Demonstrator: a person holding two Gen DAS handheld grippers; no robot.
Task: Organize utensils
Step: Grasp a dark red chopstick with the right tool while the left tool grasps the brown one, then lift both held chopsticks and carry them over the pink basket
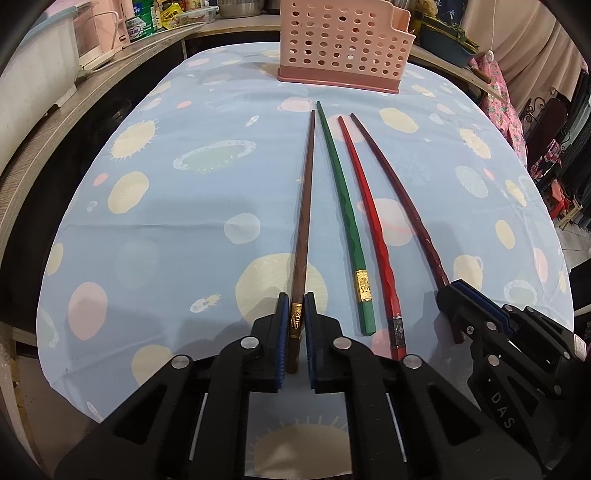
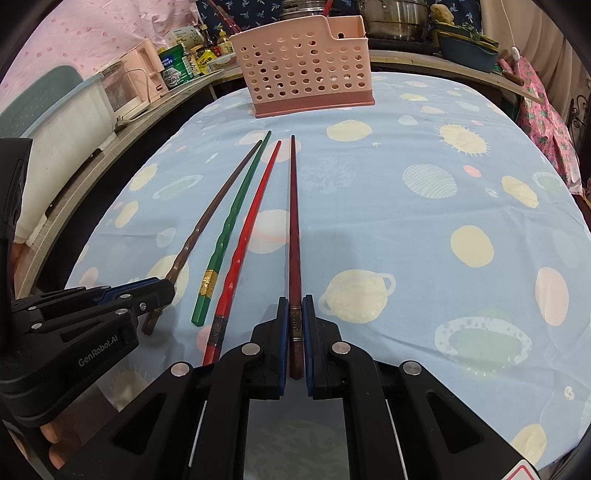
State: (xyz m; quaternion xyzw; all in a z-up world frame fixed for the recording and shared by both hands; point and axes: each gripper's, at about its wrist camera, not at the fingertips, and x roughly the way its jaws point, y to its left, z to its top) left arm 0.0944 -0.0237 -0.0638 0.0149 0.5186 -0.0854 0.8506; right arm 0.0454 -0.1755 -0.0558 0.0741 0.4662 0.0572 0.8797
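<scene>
Four chopsticks lie side by side on the blue planet-print tablecloth, tips toward a pink perforated utensil basket at the far edge. My left gripper is shut on the thick end of the brown chopstick, at its gold band. The green chopstick and red chopstick lie free between the two held ones. My right gripper is shut on the dark red chopstick near its banded end. From the right wrist view, the left gripper holds the brown chopstick beside the green chopstick and red chopstick.
A wooden counter runs along the left with a white tub, a pink appliance and cans. Steel pots stand behind the basket. Pink patterned cloth hangs at the right. The table's right half bears only the cloth.
</scene>
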